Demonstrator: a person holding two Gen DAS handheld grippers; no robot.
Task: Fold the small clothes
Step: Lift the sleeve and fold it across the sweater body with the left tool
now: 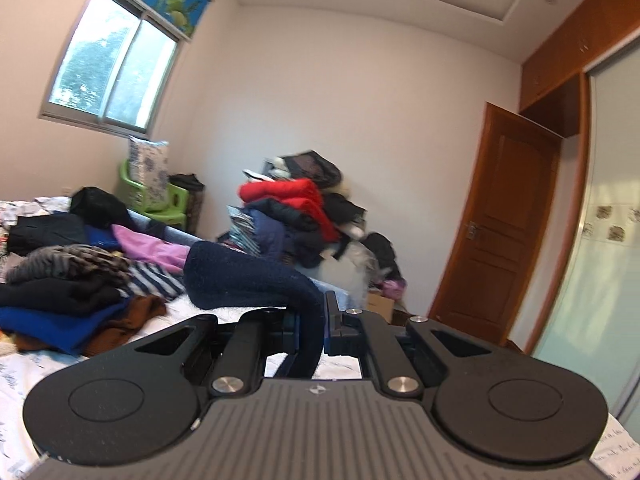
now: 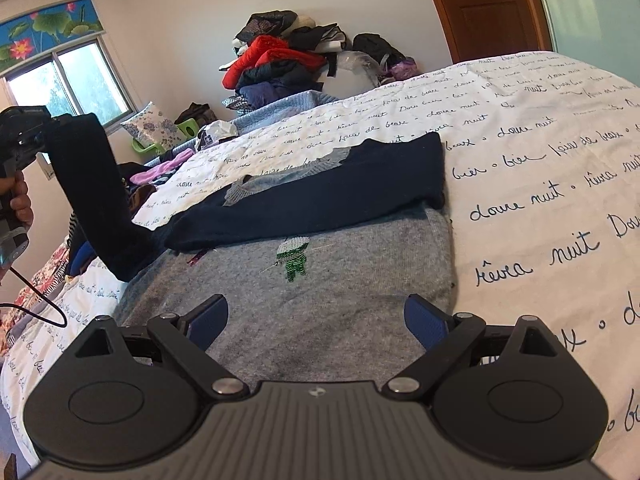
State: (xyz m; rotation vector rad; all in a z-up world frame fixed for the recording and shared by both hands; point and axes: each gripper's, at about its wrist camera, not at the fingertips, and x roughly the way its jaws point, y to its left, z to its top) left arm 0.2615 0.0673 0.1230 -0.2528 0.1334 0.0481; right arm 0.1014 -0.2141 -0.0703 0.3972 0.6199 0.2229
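Observation:
A small grey sweater (image 2: 320,296) with navy sleeves and a green stitched figure lies flat on the bed. One navy sleeve (image 2: 320,196) is folded across its chest. My left gripper (image 1: 316,332) is shut on the other navy sleeve (image 1: 248,280) and holds it lifted off the bed; in the right wrist view that gripper (image 2: 44,132) is high at the left with the sleeve (image 2: 96,200) hanging down to the sweater. My right gripper (image 2: 316,324) is open and empty, just above the sweater's lower hem.
The bed has a white cover (image 2: 540,184) printed with script. Folded clothes (image 1: 68,296) are stacked on the bed's left side. A heap of jackets (image 1: 304,208) stands against the far wall. A wooden door (image 1: 496,232) is at the right.

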